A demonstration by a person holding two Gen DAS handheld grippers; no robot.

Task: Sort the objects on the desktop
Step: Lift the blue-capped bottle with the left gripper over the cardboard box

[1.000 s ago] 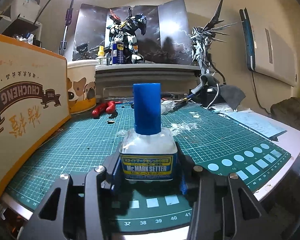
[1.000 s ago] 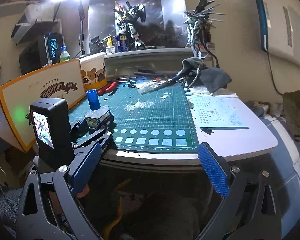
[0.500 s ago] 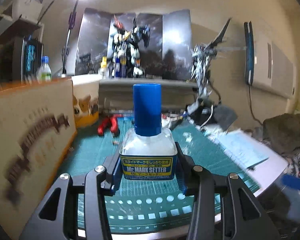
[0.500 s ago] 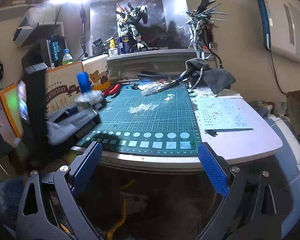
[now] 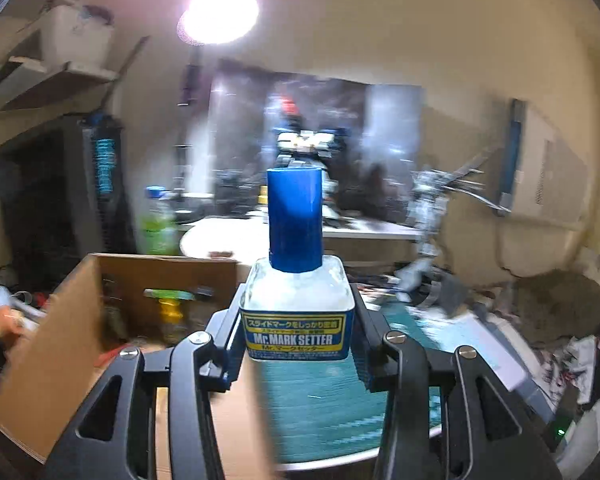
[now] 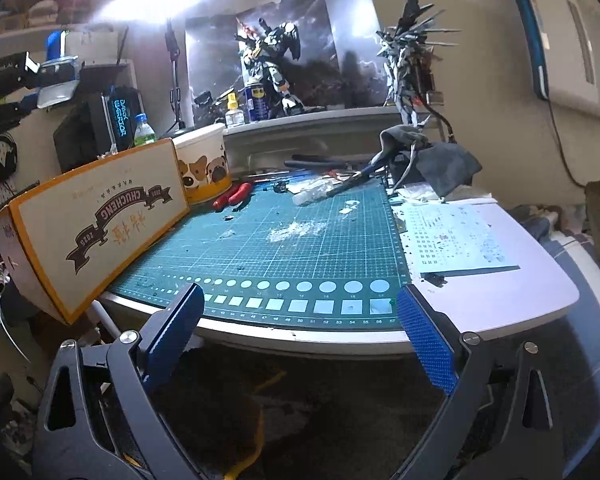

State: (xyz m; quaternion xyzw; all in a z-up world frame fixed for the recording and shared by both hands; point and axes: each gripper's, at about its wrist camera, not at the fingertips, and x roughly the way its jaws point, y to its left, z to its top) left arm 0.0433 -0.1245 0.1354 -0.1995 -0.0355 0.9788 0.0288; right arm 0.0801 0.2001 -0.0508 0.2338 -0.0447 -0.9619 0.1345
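Two views: left hand-held gripper point(image 5: 298, 344) pinching bottle point(image 5: 297, 300); right hand-held gripper point(image 6: 298, 332) spread.

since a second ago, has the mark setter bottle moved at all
Yes. The bottle, clamped in the left gripper, has risen off the cutting mat and now sits above the open cardboard box.

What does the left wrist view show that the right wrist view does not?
Only the left wrist view: the inside of the open brown cardboard box, with a yellow item in it, and the left gripper shut on the square clear bottle with a tall blue cap labelled Mr. Mark Setter.

Only the right wrist view: the box's printed outer side, the red-handled pliers, the pale decal sheet and the open, empty right gripper.

Both: the green cutting mat, box and robot model.
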